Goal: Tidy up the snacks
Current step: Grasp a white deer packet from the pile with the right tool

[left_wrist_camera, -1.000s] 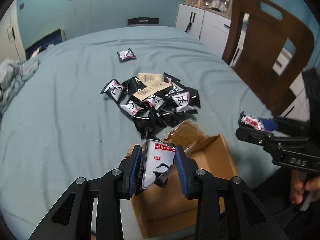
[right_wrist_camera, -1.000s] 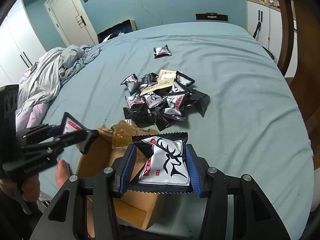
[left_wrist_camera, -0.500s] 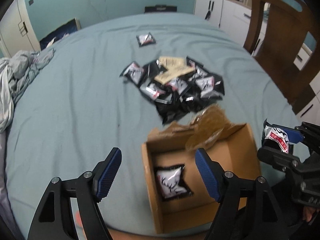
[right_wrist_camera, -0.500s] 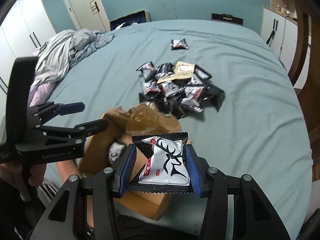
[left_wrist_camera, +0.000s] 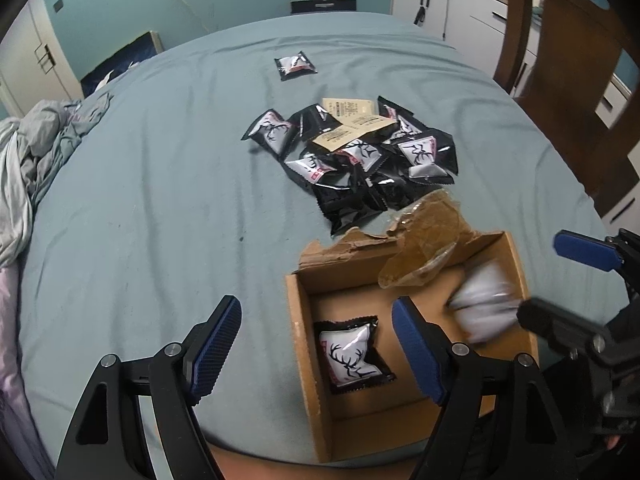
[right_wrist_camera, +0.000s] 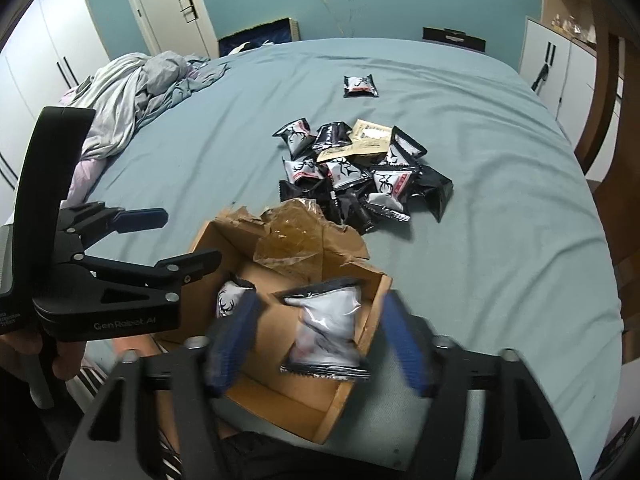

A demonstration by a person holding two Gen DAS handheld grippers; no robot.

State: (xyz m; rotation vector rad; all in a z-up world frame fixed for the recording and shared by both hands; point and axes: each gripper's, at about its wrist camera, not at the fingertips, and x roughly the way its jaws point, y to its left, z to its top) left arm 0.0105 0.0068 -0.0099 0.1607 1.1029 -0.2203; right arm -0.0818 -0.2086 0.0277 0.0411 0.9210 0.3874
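Barely started, judging by the layout: cardboard box (left_wrist_camera: pixel 404 364) at the near edge of the bed (left_wrist_camera: pixel 160 208), torn flap and crumpled brown tape (left_wrist_camera: pixel 424 240) along its far wall. Inside the box, one deer-print packet (left_wrist_camera: pixel 352 354) lying flat on the floor at the left. A second packet (right_wrist_camera: pixel 326 330), blurred, caught between the spread fingers of the right gripper (right_wrist_camera: pixel 320 344) just over the box's right half, touching neither pad as far as can be told, so apparently just let go and dropping in. Right tongs released, jaws wide. Left gripper (left_wrist_camera: pixel 316 352) likewise released and holding nothing, fingers parted over the box's left wall.

Left to do, and by far the larger share: the pile of packets (left_wrist_camera: pixel 360 160) beyond the box, plus one stray packet (left_wrist_camera: pixel 295 65) lying well apart, farther up the bed.

Counted: two packets at the box, one stray, and roughly a dozen black-and-silver ones in the heap, overlapped too much for an exact figure. Also two or perhaps three tan sachets (left_wrist_camera: pixel 352 118) on top of the heap. One box. Rumpled grey bedding (right_wrist_camera: pixel 132 92) off to the left and a wooden chair (left_wrist_camera: pixel 568 80) at the right, neither part of the job
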